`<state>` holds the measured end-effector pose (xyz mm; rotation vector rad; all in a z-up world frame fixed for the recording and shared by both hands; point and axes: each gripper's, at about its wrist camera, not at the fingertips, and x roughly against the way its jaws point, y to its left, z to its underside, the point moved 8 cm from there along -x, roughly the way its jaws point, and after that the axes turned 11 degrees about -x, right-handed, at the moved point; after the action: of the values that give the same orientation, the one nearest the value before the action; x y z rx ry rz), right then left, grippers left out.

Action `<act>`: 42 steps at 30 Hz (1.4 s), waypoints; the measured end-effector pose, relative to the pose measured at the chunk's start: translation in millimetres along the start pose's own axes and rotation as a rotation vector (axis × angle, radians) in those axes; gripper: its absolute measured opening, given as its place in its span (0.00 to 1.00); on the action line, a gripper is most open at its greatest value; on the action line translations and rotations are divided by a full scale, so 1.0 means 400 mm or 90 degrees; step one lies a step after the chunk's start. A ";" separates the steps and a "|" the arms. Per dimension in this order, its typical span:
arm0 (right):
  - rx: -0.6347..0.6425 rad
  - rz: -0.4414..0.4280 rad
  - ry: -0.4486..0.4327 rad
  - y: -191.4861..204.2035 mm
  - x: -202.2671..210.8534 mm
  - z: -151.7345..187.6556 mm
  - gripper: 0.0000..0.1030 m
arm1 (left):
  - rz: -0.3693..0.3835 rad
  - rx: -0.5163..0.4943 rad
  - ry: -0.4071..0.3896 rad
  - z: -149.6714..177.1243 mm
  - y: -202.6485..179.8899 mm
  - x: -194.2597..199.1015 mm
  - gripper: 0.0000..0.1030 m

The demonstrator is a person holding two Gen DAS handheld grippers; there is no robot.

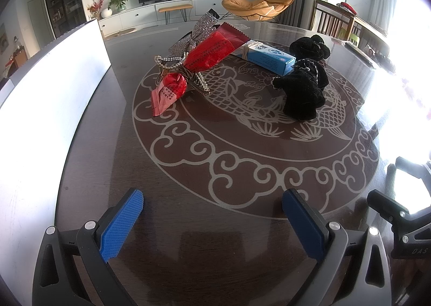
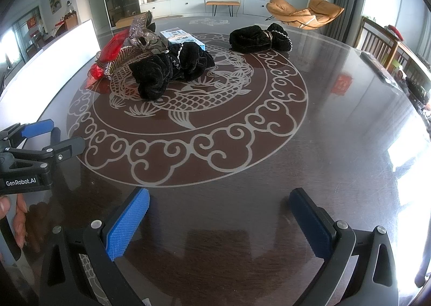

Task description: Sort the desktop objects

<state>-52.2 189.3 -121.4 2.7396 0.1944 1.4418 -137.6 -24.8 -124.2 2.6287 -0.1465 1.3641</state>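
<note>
On the dark round table (image 1: 215, 238) (image 2: 323, 157) lies a cluster: a red snack wrapper (image 1: 207, 52) (image 2: 113, 47), a smaller red packet (image 1: 169, 90), a rhinestone bow hair clip (image 1: 196, 31) (image 2: 142, 33), a blue-and-white box (image 1: 269, 56) (image 2: 177, 36) and a black velvet hair bow (image 1: 304, 85) (image 2: 172, 68). A second black velvet bow (image 2: 258, 37) lies apart, farther right. My left gripper (image 1: 212, 217) (image 2: 51, 136) is open, well short of the pile. My right gripper (image 2: 219, 219) is also open, over bare table.
A white box or panel (image 1: 54, 95) (image 2: 67, 47) stands along the table's left side. A person's hand (image 2: 16, 214) holds the left gripper. Wooden chairs (image 2: 377, 41) stand at the far right. A TV, plants and an orange lounge chair fill the room behind.
</note>
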 end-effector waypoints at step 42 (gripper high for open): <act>0.016 0.017 -0.013 0.005 0.008 0.000 1.00 | 0.218 0.059 -0.014 -0.122 0.078 -0.011 0.39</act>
<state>-50.2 187.9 -118.6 2.7856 0.1775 1.4262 -184.5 -45.5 -96.8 2.7909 -0.5732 1.4709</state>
